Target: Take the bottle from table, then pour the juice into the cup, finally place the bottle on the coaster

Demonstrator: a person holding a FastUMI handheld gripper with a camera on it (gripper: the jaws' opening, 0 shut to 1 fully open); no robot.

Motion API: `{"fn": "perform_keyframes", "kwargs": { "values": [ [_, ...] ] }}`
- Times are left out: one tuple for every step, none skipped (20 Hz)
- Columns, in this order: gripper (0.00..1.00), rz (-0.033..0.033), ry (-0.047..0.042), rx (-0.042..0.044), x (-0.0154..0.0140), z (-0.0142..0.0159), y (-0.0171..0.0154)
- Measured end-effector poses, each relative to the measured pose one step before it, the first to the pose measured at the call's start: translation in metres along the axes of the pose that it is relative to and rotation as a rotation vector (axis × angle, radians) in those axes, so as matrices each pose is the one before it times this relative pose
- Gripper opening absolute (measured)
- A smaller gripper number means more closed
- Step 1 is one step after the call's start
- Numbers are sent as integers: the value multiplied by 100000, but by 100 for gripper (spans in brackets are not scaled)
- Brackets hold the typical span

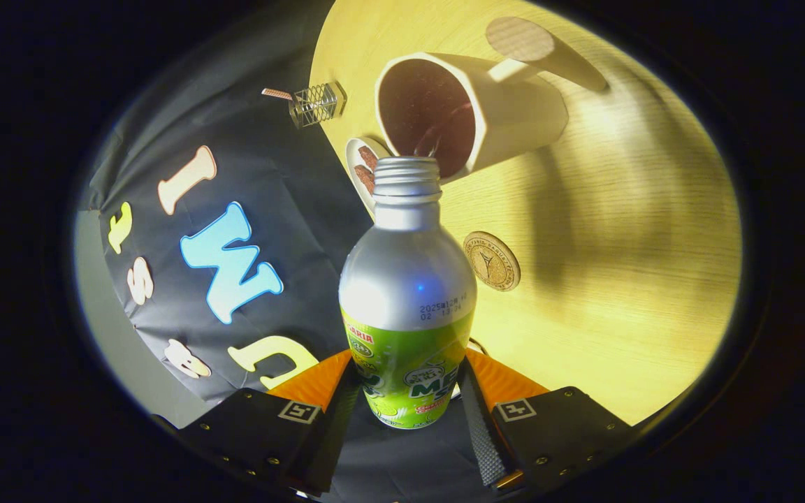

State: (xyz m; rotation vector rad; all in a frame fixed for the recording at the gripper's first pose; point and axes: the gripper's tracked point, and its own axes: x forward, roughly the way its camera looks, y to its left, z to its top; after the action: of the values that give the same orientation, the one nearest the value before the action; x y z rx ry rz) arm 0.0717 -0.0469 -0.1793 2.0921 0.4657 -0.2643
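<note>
- The gripper [406, 405] pinches the bottle [406, 300]. One finger presses on each side of its green label, low down.
- The bottle is silver on top and green below. Its cap is off, and the open mouth points at the cup [469, 112].
- The cup is white, with a handle on its far side. Its open top faces the bottle, and the inside looks dark. A thin dark stream runs inside the cup, just past the bottle's mouth.
- The round coaster [491, 260] lies flat on the yellow wooden table [626, 265]. It is near the bottle's shoulder and has nothing on it.
- A small dish [360, 162] with brown bits sits right behind the bottle's neck.
- A little wire holder [316, 104] stands at the table's edge, near the cup.
</note>
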Motion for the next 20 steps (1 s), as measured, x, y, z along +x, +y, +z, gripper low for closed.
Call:
{"fn": "perform_keyframes", "kwargs": {
  "values": [
    [76,454,262,525,-52,61,123],
    [76,241,-179,592,-73,117,136],
    [76,-172,60,503,43,49,7],
    [76,-13,22,646,-42,29,72],
    [76,598,374,950,34,108,218],
    [76,902,29,1343,-50,113,277],
    [76,-199,-189,850,50,197,38],
    [76,-273,-129,642,-76,99,-74],
    [76,-346,125,781,-18,73,-50],
    [76,-455,285,618,-22,40,-106],
    [76,-573,562,663,12,-31,-126],
    [76,74,-47,948,47,78,168],
    [76,112,32,1083,63,113,150],
    [76,1,-259,907,-49,25,120],
    [76,136,127,581,74,-42,124],
    [76,-215,290,474,-128,-290,-81],
    [76,-31,535,265,98,-168,81],
    [76,-59,523,489,-74,-127,148],
    [76,192,583,449,53,-123,159],
    [76,324,233,413,-144,-186,142]
  ]
}}
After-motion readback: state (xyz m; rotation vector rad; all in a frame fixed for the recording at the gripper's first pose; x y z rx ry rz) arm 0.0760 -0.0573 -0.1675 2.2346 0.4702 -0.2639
